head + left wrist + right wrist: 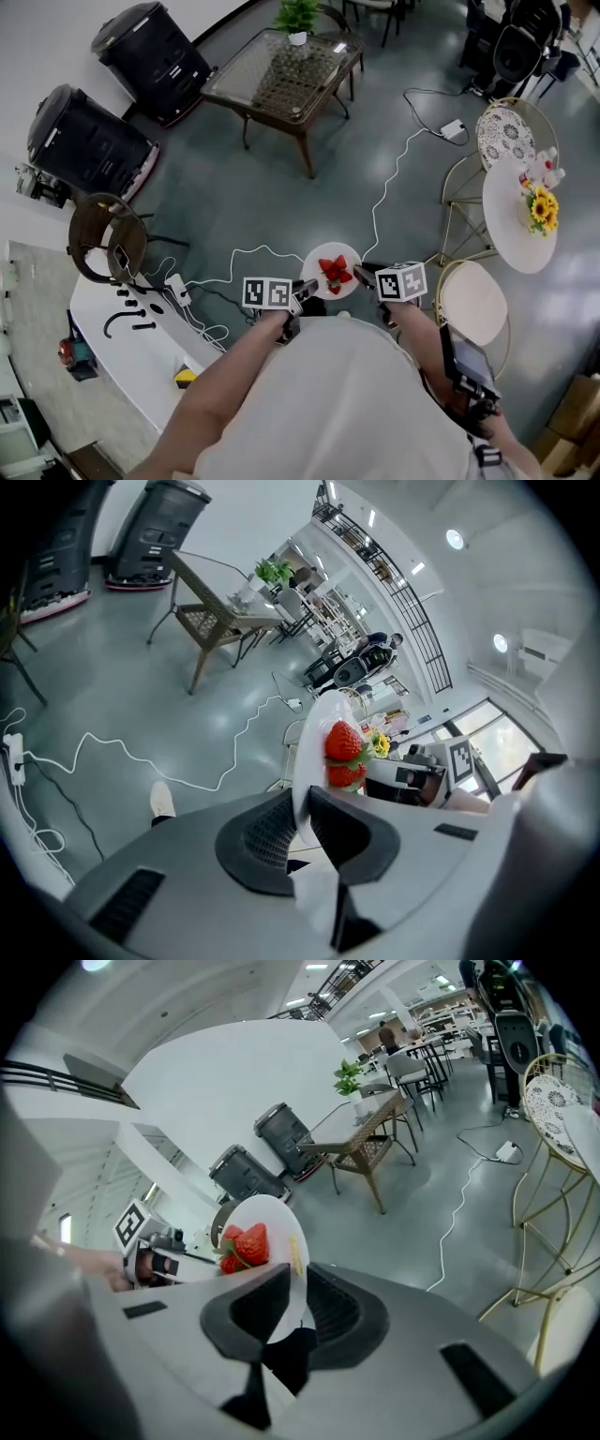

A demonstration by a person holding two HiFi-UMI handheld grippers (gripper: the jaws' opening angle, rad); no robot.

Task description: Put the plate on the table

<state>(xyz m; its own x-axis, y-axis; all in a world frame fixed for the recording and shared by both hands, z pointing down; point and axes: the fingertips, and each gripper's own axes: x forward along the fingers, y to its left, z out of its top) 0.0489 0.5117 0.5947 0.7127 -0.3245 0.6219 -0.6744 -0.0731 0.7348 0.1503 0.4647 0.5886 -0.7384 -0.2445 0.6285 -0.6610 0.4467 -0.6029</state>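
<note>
A small white plate [321,258] with strawberries [335,272] on it is held in the air in front of the person, above the grey floor. My left gripper [306,289] is shut on the plate's left rim and my right gripper [364,276] is shut on its right rim. In the left gripper view the plate [309,752] stands edge-on between the jaws, the strawberries [344,752] on its far side. The right gripper view shows the plate [279,1218] pinched between the jaws, with the strawberries [244,1244] to the left.
A round white table [514,220] with flowers [541,208] and bottles stands at the right, gold-framed chairs [472,302] beside it. A glass-topped wicker table [281,70] is ahead. White cables [389,187] run across the floor. A white counter [122,352] lies at the left.
</note>
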